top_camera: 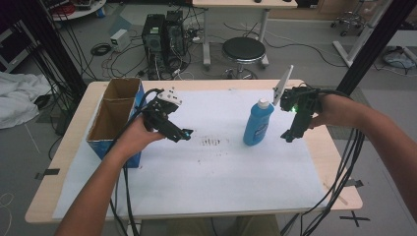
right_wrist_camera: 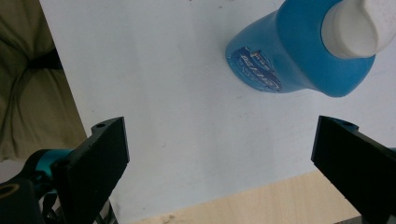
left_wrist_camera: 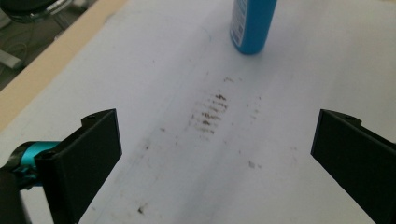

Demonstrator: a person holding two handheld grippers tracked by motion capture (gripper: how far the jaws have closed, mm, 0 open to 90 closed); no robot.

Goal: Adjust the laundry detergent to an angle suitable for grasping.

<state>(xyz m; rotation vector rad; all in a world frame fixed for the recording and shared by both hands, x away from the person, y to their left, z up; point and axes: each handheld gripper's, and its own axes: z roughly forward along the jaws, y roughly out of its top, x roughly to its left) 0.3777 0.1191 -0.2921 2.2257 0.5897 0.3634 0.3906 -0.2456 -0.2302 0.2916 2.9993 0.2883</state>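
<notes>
A blue bottle [top_camera: 257, 123] with a white cap stands upright on the white sheet [top_camera: 211, 167], right of centre. My right gripper [top_camera: 291, 135] hovers just right of the bottle, open and empty; in the right gripper view the blue bottle [right_wrist_camera: 299, 51] lies ahead of the spread jaws, apart from them. My left gripper [top_camera: 183, 134] is open over the sheet, left of a patch of dark smudges [top_camera: 212, 142]. In the left gripper view the dark smudges [left_wrist_camera: 210, 114] sit between the jaws and the blue bottle [left_wrist_camera: 252, 25] stands farther off.
An open cardboard box [top_camera: 115, 115] with blue sides stands at the table's left edge. Black cables [top_camera: 339, 182] trail from both grippers over the near edge. Beyond the wooden table [top_camera: 59, 162] are a stool [top_camera: 243, 51] and computer towers [top_camera: 162, 37].
</notes>
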